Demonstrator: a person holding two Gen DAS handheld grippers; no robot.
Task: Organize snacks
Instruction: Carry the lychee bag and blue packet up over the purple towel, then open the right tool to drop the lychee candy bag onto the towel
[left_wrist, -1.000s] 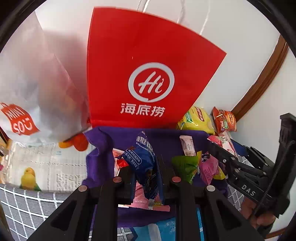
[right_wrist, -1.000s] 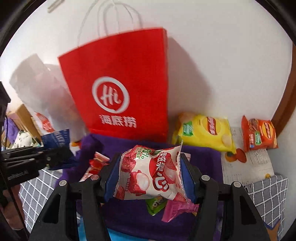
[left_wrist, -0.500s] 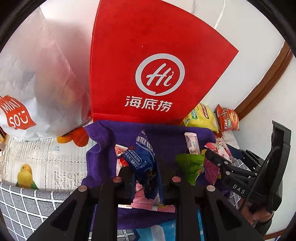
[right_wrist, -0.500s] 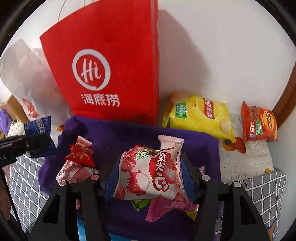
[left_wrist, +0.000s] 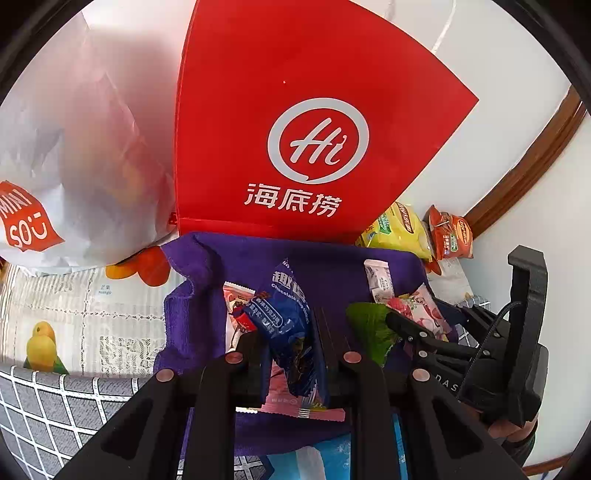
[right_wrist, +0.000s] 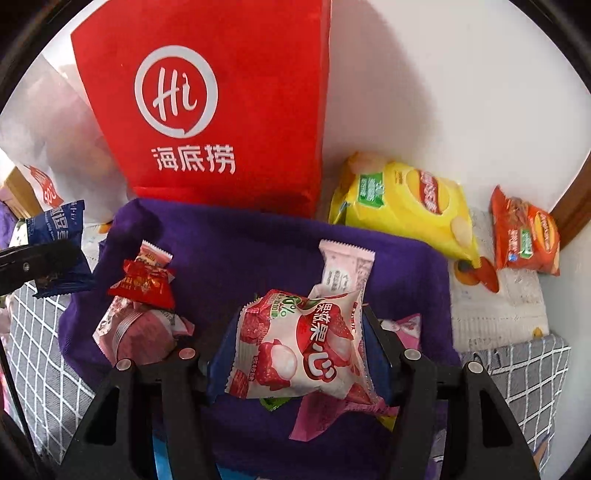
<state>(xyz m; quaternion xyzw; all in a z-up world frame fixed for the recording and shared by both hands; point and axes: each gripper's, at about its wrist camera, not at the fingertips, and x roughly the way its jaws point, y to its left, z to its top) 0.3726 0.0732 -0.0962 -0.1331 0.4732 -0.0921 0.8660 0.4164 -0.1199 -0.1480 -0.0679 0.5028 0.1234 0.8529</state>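
My left gripper (left_wrist: 288, 332) is shut on a blue chocolate-chip cookie packet (left_wrist: 284, 317), held above the purple cloth (left_wrist: 332, 266); the packet also shows at the left of the right wrist view (right_wrist: 55, 236). My right gripper (right_wrist: 295, 343) is shut on a pink-and-red strawberry snack packet (right_wrist: 299, 350) above the same cloth (right_wrist: 236, 243). Several small snacks lie on the cloth: a red candy packet (right_wrist: 144, 284), a pink round packet (right_wrist: 136, 328), a pink wrapper (right_wrist: 343, 269), a green packet (left_wrist: 369, 325). The right gripper is seen in the left wrist view (left_wrist: 406, 325).
A tall red paper bag (left_wrist: 314, 129) stands behind the cloth against the white wall. A white Miniso plastic bag (left_wrist: 74, 166) is on its left. A yellow chips bag (right_wrist: 406, 206) and an orange snack bag (right_wrist: 524, 232) lie to the right. A wooden frame (left_wrist: 524, 170) runs at right.
Both grippers have tilted and moved down towards the cloth, each still holding its packet. The red bag looms larger and higher in both views.
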